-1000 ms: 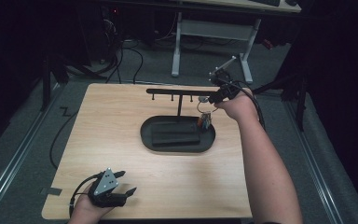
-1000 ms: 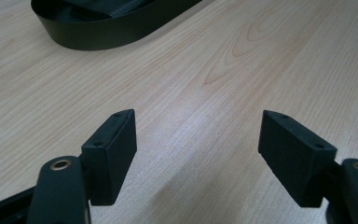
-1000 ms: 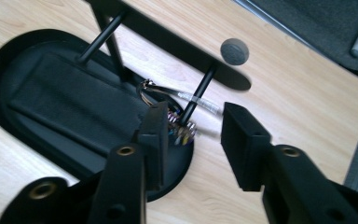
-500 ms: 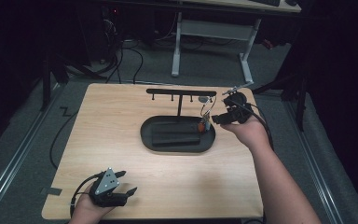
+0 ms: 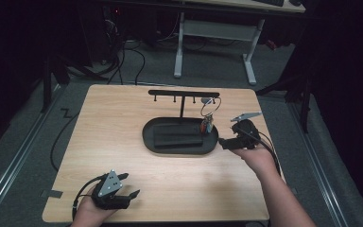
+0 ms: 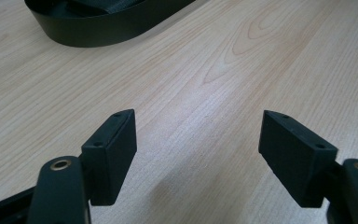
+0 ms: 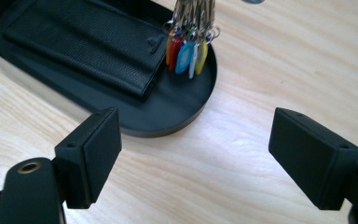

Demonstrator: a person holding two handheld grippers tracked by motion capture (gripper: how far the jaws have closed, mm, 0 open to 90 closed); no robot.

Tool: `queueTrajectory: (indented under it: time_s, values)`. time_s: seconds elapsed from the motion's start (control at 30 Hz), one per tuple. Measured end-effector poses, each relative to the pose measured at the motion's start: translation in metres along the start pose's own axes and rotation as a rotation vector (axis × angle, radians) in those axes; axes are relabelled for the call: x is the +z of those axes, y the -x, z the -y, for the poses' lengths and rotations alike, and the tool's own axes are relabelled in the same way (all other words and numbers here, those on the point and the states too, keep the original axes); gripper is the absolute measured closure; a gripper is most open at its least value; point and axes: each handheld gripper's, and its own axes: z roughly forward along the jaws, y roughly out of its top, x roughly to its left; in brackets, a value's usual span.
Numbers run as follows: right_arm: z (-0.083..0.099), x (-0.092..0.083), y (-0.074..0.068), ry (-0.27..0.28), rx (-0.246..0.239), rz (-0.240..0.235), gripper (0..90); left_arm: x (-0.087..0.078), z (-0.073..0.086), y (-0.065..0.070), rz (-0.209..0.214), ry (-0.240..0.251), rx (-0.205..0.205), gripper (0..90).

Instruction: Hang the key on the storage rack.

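Note:
A bunch of keys with coloured tags [image 5: 207,123] [image 7: 189,45] hangs from the right end of a black T-shaped hook rack [image 5: 183,94]. The rack rises from a black oval tray [image 5: 149,137] [image 7: 186,112] that holds a black wallet [image 5: 177,135] [image 7: 84,44]. My right gripper [image 5: 222,141] [image 7: 193,156] is open and empty, just right of the tray, jaws toward it. My left gripper [image 5: 131,190] [image 6: 198,156] is open and empty low over the table's near left corner, with the tray's rim [image 6: 102,35] far ahead.
The wooden table [image 5: 113,123] stands on a dark floor. A white-legged desk [image 5: 212,33] is behind it, with cables [image 5: 137,52] on the floor at the back left. A cable [image 5: 56,142] runs off the table's left edge.
My right gripper has let go of the keys, which now hang on the rack, and drawn back toward me to the tray's right side. The left gripper has stayed put.

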Motion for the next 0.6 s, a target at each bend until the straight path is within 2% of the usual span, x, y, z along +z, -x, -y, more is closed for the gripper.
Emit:
queueTrajectory:
  time_s: [0.03,0.1,0.13,0.4,0.53,0.6]
  values:
    - [0.003,0.001,0.000,-0.014,-0.001,0.002,15.6,0.000,0.000,0.001,0.002,0.000,-0.002,28.2]
    - [0.012,0.001,-0.002,0.016,-0.003,-0.010,15.3,-0.001,0.000,0.002,0.001,0.001,0.000,28.2]
    - [0.015,0.001,-0.003,0.003,0.000,-0.016,14.7,-0.001,-0.001,0.003,0.000,0.003,0.001,28.2]
    - [0.063,0.004,-0.014,0.093,-0.002,-0.056,14.4,-0.001,-0.002,0.008,0.007,0.005,0.022,27.6]
    - [0.090,0.010,-0.017,0.152,0.039,-0.098,13.4,0.000,-0.002,0.008,0.004,0.009,0.009,27.4]
    - [0.101,0.014,-0.019,0.169,0.050,-0.112,11.6,-0.001,-0.003,0.007,0.019,0.029,-0.022,27.2]
